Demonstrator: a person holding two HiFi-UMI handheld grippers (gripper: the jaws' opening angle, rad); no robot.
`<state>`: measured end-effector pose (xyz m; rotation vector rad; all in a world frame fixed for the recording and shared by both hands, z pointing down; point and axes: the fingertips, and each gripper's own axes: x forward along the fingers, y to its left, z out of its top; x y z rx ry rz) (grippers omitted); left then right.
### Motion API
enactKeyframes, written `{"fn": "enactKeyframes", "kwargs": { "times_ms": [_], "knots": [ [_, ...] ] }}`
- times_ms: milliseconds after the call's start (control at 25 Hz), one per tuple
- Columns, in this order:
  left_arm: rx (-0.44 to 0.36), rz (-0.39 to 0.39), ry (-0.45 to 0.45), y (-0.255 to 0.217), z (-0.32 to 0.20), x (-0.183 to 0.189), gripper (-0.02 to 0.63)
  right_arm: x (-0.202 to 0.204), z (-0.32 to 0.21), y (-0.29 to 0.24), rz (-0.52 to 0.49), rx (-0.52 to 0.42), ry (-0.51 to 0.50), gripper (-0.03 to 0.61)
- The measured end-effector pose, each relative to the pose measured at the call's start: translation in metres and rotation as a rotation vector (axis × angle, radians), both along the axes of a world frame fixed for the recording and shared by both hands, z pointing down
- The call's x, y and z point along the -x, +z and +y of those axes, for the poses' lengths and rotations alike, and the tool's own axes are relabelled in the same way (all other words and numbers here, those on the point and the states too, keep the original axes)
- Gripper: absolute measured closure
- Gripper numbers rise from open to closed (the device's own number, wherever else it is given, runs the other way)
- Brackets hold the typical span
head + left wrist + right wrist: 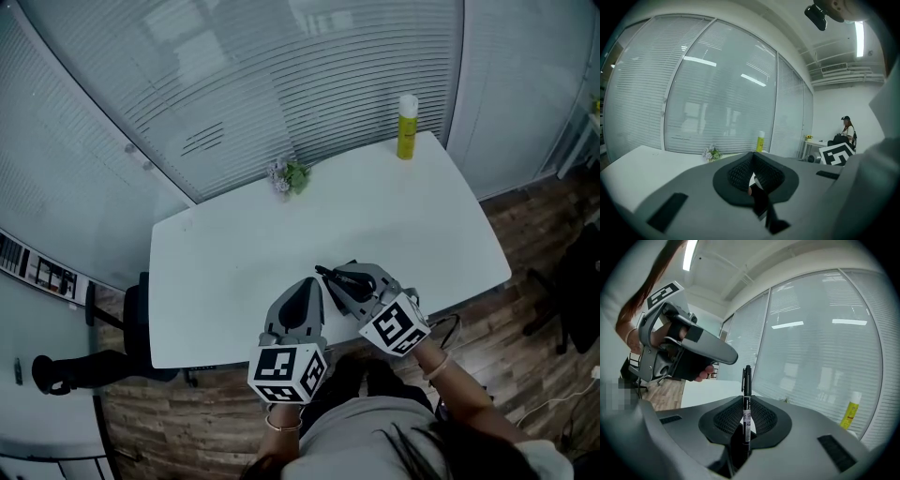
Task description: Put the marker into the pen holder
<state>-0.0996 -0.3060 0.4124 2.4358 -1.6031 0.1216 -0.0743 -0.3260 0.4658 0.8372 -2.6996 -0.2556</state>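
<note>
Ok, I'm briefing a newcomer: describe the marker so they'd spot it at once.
At the near edge of the white table, find the right claw. The marker is clamped in it: slim and black with a white label, unlike the far yellow bottle.

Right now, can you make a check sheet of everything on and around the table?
Surface: white table, no spills seen.
Job's things: black marker standing upright in the right claw; pen holder not seen.
Clutter: yellow bottle and small flower bunch at the far edge.
Grippers: right gripper shut on the marker; left gripper shut, nothing seen in it.
Cables: white cable on the floor.
Surroundings: window blinds, wooden floor.
</note>
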Motion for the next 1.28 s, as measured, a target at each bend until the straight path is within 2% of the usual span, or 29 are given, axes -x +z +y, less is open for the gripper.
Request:
{"fn": "enactKeyframes", "kwargs": {
  "times_ms": [600, 1280],
  "knots": [
    [0.004, 0.042, 0.049, 0.003, -0.013, 0.018, 0.595, 0.009, -0.018, 0.042, 0.152, 0.081, 0.054, 0.508],
    [0.017, 0.073, 0.065, 0.008, -0.010, 0.026, 0.595, 0.010, -0.015, 0.069, 0.268, 0.167, 0.067, 0.508]
  ]
}}
